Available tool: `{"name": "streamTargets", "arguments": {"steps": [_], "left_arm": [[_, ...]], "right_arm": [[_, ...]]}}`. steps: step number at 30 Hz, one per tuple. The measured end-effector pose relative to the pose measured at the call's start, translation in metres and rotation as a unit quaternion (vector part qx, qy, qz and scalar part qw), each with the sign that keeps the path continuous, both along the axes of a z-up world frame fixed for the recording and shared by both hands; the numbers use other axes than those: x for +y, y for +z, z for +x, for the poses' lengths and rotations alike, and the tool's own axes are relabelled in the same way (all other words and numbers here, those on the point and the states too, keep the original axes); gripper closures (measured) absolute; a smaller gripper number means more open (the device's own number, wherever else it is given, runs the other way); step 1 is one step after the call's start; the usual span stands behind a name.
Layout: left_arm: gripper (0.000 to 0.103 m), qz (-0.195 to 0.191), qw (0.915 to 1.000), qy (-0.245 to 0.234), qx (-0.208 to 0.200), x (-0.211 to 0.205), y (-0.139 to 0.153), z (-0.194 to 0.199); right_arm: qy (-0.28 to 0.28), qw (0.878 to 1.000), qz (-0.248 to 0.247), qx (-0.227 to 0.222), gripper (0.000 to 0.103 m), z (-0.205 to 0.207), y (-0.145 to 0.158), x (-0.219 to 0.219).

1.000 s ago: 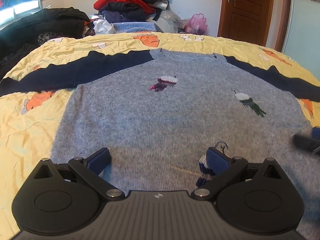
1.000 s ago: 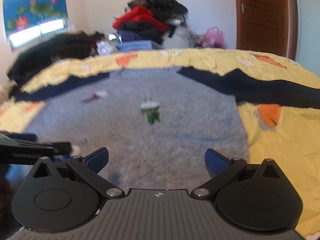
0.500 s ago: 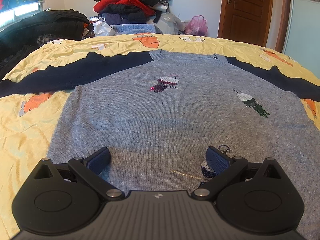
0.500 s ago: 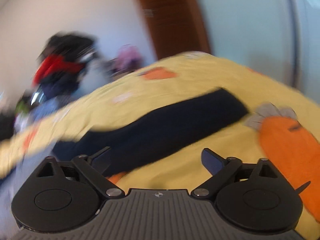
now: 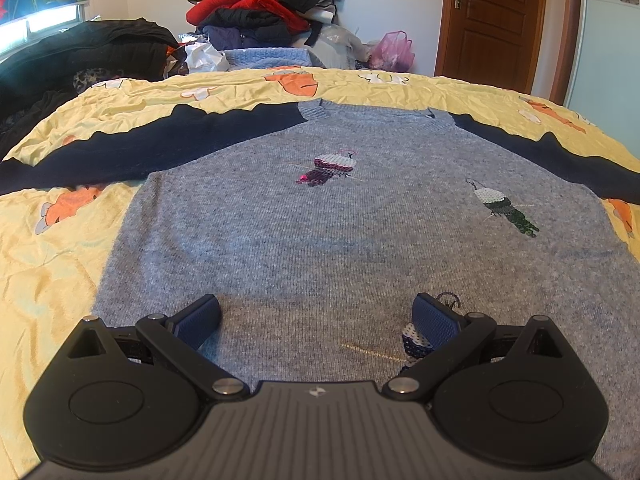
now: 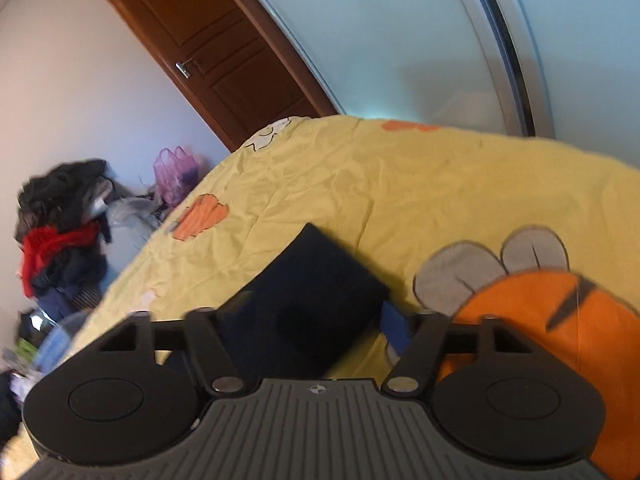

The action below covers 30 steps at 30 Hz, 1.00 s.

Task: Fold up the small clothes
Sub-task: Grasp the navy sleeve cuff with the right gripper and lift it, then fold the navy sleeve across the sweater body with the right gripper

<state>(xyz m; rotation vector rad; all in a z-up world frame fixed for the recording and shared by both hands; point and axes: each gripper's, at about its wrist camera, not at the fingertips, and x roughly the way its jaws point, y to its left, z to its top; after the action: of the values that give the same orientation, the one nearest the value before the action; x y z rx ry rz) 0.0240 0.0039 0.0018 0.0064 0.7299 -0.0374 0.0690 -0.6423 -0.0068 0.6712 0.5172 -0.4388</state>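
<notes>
A grey knit sweater (image 5: 320, 240) with sequin birds lies flat, face up, on the yellow bed cover (image 5: 48, 260). Its navy sleeves (image 5: 160, 148) spread out to both sides. My left gripper (image 5: 316, 312) hovers open just over the hem, nothing between its fingers. In the right wrist view, the cuff end of the right navy sleeve (image 6: 312, 280) lies between the fingers of my right gripper (image 6: 312, 328), whose jaws are closing. The blue right pad (image 6: 396, 332) sits just beside the cuff edge; the left pad is hidden against the dark cloth.
A heap of red and black clothes (image 5: 260, 12) and a folded blue knit (image 5: 268, 58) sit beyond the bed's far edge. Black coats (image 5: 80, 52) lie at far left. A wooden door (image 5: 492, 20) and a frosted sliding panel (image 6: 400, 40) stand to the right.
My right gripper swung from over the sweater's body out to the right sleeve's end, rolled, and narrowed its jaws around the cuff. It left the left wrist view. The left gripper stayed still.
</notes>
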Motion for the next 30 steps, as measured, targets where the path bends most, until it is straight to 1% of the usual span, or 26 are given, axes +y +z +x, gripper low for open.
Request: {"name": "streamTargets", "arguments": {"steps": [1, 2, 4, 6, 8, 10, 13, 15, 18, 22, 24, 25, 26, 27, 28, 30], "left_arm": [[0.000, 0.000, 1.0000, 0.000, 0.000, 0.000, 0.000, 0.000], [0.000, 0.000, 1.0000, 0.000, 0.000, 0.000, 0.000, 0.000], [0.000, 0.000, 1.0000, 0.000, 0.000, 0.000, 0.000, 0.000], [0.000, -0.001, 1.0000, 0.000, 0.000, 0.000, 0.000, 0.000], [0.000, 0.000, 1.0000, 0.000, 0.000, 0.000, 0.000, 0.000], [0.000, -0.001, 1.0000, 0.000, 0.000, 0.000, 0.000, 0.000], [0.000, -0.003, 1.0000, 0.000, -0.001, -0.001, 0.000, 0.000], [0.000, -0.006, 1.0000, -0.001, -0.002, -0.002, 0.000, 0.001], [0.000, -0.009, 1.0000, -0.001, -0.003, -0.002, 0.001, 0.002], [0.000, -0.010, 0.9999, -0.002, -0.003, -0.001, 0.001, 0.003], [0.000, -0.010, 0.9999, -0.002, -0.003, -0.002, 0.001, 0.003], [0.000, -0.009, 1.0000, -0.002, -0.003, -0.001, 0.001, 0.003], [0.000, -0.009, 1.0000, -0.002, -0.002, -0.001, 0.000, 0.002], [0.000, -0.008, 1.0000, -0.002, -0.002, 0.000, 0.000, 0.002], [0.000, -0.007, 1.0000, -0.003, -0.002, 0.000, 0.000, 0.001], [0.000, -0.006, 1.0000, -0.003, -0.001, 0.000, 0.001, 0.002]], "right_arm": [[-0.001, 1.000, -0.008, 0.008, 0.072, 0.005, 0.001, -0.001], [0.000, 1.000, -0.007, 0.013, 0.087, 0.007, 0.003, -0.004], [0.001, 1.000, -0.015, 0.003, 0.086, 0.003, 0.009, -0.003], [0.016, 0.999, -0.038, -0.019, 0.086, -0.012, 0.026, 0.012], [0.051, 0.996, -0.055, -0.047, 0.086, -0.020, 0.046, 0.040], [0.099, 0.990, -0.071, -0.072, 0.086, -0.025, 0.066, 0.076], [0.188, 0.973, -0.088, -0.100, 0.086, -0.025, 0.086, 0.141], [0.251, 0.959, -0.079, -0.107, 0.086, -0.020, 0.088, 0.185], [0.328, 0.938, -0.057, -0.100, 0.086, -0.011, 0.076, 0.249], [0.389, 0.917, -0.068, -0.060, 0.086, -0.008, 0.049, 0.321], [0.406, 0.909, -0.091, -0.038, 0.077, -0.017, 0.043, 0.349], [0.411, 0.905, -0.103, -0.027, 0.057, -0.021, 0.040, 0.356], [0.407, 0.906, -0.111, -0.028, 0.040, -0.027, 0.040, 0.358], [0.397, 0.910, -0.110, -0.044, 0.038, -0.036, 0.042, 0.354], [0.391, 0.913, -0.101, -0.061, 0.038, -0.046, 0.043, 0.347], [0.383, 0.918, -0.070, -0.075, 0.038, -0.060, 0.044, 0.328]]}}
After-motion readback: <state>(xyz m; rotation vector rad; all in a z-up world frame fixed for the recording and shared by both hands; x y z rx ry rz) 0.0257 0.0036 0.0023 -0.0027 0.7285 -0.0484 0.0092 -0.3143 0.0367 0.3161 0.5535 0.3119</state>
